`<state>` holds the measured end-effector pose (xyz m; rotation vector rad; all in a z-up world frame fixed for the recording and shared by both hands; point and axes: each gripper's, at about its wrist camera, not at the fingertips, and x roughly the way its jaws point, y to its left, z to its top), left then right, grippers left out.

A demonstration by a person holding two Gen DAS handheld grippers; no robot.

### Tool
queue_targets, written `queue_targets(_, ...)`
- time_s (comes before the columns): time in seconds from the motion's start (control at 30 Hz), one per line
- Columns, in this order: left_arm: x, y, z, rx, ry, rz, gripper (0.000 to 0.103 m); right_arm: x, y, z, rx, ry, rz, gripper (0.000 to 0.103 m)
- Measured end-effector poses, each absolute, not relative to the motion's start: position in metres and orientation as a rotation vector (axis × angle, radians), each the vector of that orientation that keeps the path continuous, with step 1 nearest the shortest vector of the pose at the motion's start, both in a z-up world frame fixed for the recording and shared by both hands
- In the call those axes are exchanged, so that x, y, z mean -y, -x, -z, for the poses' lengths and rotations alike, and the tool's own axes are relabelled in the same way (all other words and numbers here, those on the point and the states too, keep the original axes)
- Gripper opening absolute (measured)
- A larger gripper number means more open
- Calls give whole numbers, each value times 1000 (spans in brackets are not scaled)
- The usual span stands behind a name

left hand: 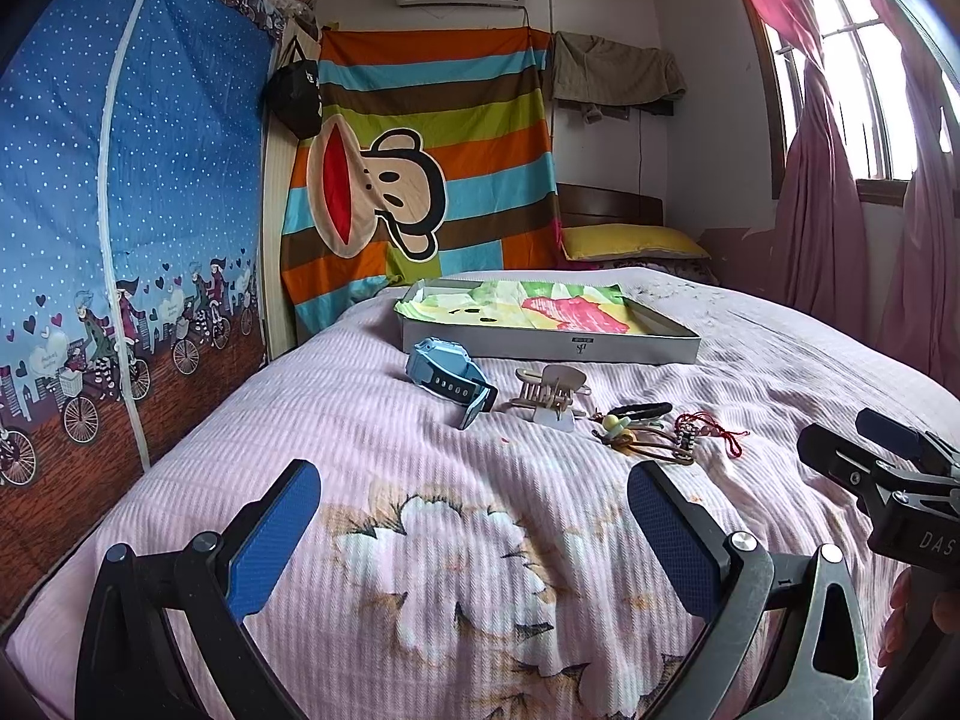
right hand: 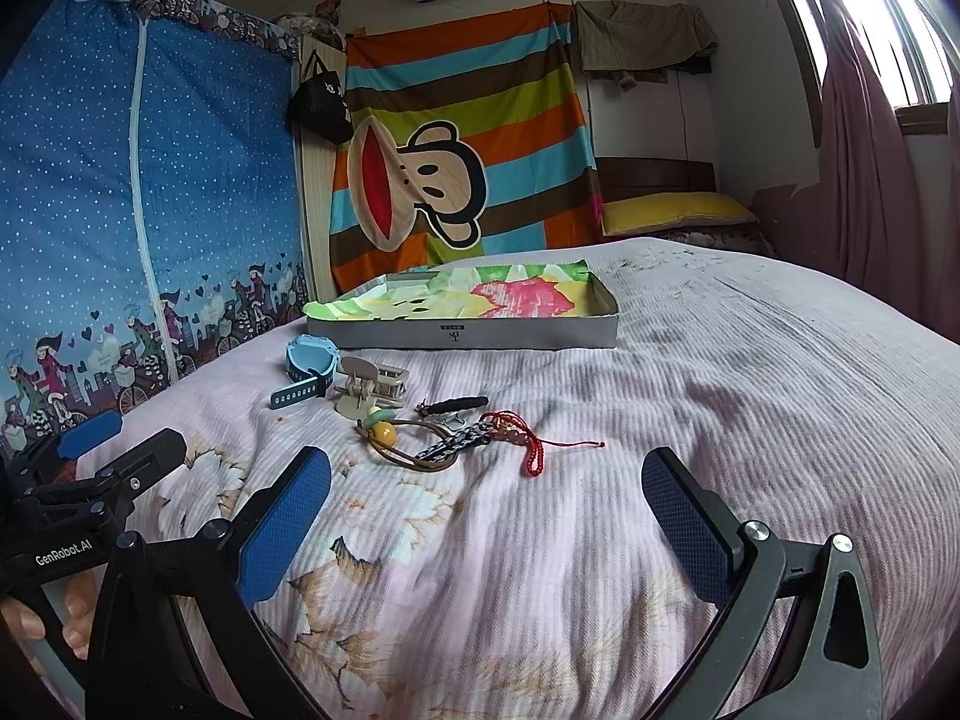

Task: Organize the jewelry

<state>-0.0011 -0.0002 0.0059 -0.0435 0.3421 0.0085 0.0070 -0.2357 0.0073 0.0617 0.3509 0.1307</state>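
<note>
Both tongs hover low over the bed (left hand: 372,396), each spread wide and holding nothing: the left tongs (left hand: 474,534) over the flower print, the right tongs (right hand: 486,516) just beside them; nothing lies between either pair and the jewelry ahead.

The jewelry sits in a loose row across the middle of the bed, in front of one shallow grey box (left hand: 558,348); the box is lined with a bright printed cloth (right hand: 480,294) and otherwise holds nothing that can be made out; one blue watch (left hand: 447,375) lies furthest left, its strap curled; one beige claw clip (left hand: 549,396) lies just beside it; then one black clip (right hand: 453,405); then a tangle of cords: a brown cord (right hand: 414,450) with a yellow bead (right hand: 384,435), a black-and-white braid (right hand: 456,444), one red string (right hand: 534,438) trailing right; these touch or overlap, so the exact count is unclear.

Behind the bed hang one striped monkey sheet (left hand: 420,156) and one blue wardrobe cover (left hand: 120,210); one yellow pillow (left hand: 630,240) lies at the far end.
</note>
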Motion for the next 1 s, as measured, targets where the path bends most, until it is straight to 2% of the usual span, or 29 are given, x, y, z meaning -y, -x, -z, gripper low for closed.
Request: queue_targets(1.0,0,-23,-20,-345,49,38,103,242,-11,-18,-300,5,-84,102)
